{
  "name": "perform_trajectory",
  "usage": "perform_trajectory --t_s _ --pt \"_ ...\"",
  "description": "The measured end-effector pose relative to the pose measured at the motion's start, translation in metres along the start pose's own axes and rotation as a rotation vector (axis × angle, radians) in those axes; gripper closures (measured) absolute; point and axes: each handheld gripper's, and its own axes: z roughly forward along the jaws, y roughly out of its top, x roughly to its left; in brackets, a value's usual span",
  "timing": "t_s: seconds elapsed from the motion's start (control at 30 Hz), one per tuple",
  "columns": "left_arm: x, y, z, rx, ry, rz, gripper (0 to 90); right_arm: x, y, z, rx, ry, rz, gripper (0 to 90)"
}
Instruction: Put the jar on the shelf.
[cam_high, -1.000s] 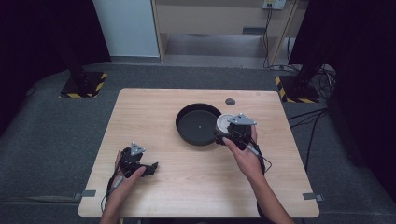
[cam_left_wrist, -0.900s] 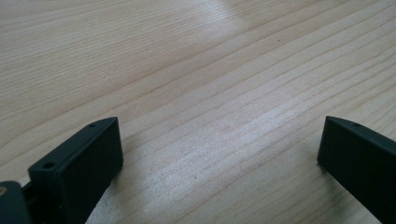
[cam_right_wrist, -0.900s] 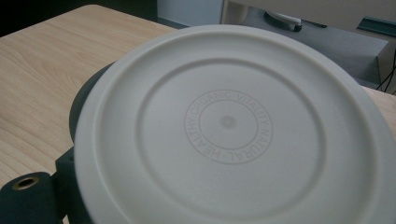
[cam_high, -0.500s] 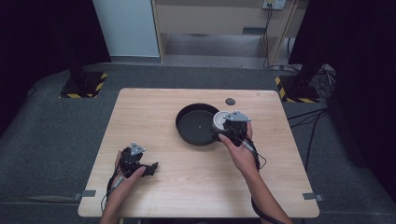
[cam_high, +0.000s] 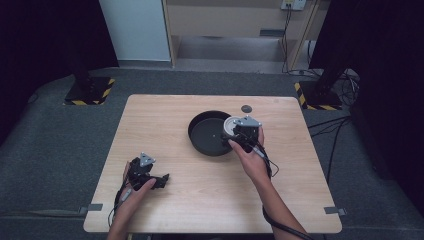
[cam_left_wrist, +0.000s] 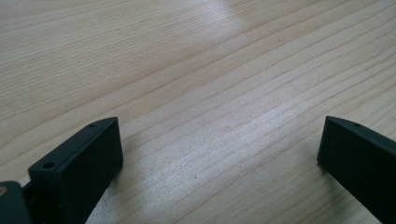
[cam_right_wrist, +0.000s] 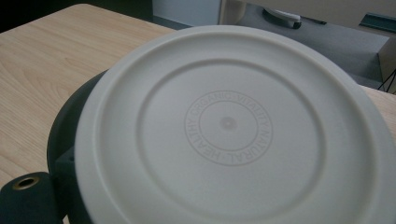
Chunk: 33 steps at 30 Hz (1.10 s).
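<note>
A round black pan sits on the wooden table, right of centre. My right gripper hovers at the pan's right rim and is shut on a white round lid. In the right gripper view the white lid is tilted up close to the camera with embossed ring lettering, and the black pan shows behind its left edge. My left gripper rests low over the table near the front left. Its jaws stand wide apart over bare wood, so it is open.
A small dark disc lies on the table behind the pan. Black stands with yellow-striped bases stand on the grey floor beyond the table's far corners. Cables lie on the floor at the right.
My right gripper with the white lid has shifted a little to the left and farther away, over the pan's right rim. The left gripper has stayed put.
</note>
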Motion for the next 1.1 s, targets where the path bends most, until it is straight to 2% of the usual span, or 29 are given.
perform_trajectory --t_s 0.6,0.8,1.1 --pt "0.000 0.000 0.000 -0.001 0.000 0.000 0.0 0.008 0.003 0.024 0.005 0.012 0.015 9.9" --pt "0.000 0.000 0.000 0.000 0.000 0.001 0.0 0.007 0.003 0.031 0.008 0.016 0.042 9.9" --pt "0.000 0.000 0.000 0.001 0.000 0.001 0.0 0.010 0.002 0.041 0.014 0.002 0.036 9.9"
